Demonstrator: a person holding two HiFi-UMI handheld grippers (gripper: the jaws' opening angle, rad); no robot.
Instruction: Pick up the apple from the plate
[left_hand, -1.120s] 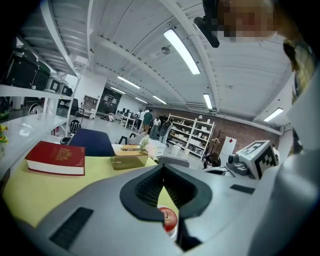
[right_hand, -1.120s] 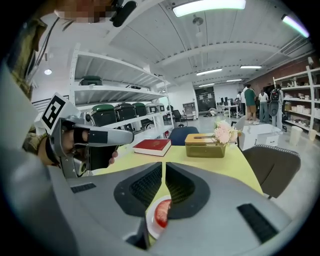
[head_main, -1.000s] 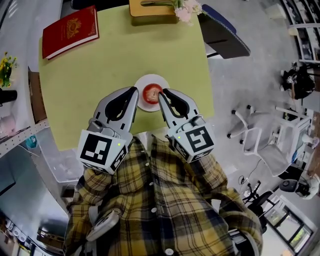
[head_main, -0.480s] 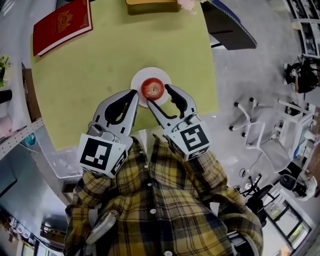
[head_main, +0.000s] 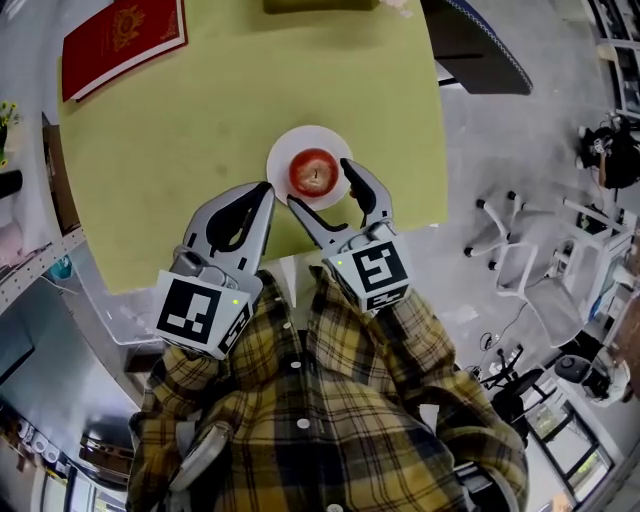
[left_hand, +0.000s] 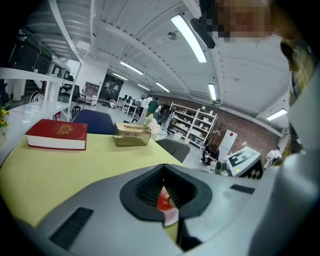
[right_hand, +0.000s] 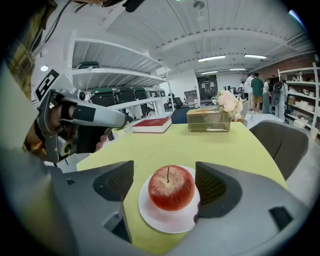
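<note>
Found red apple (head_main: 314, 172) stem-up in the middle of white plate (head_main: 281, 153), close to the near edge of yellow-green worktop (head_main: 180, 150).

Noted right tongs (head_main: 318, 182) spread wide, having just been opening, with one jaw on either side of the apple, low over the plate. Saw a gap on both sides in the right gripper view, neither pad touching the fruit.

Noted left tongs (head_main: 266, 187) closed together, holding nothing, just left of the plate with tips near its rim. Glimpsed a sliver of apple and plate past the tips in the left gripper view.

Logged red book (head_main: 122, 40) at far left corner of worktop, well apart from plate. Logged box with flowers (right_hand: 208, 120) at far edge.

Saw plaid sleeves behind both tongs.
</note>
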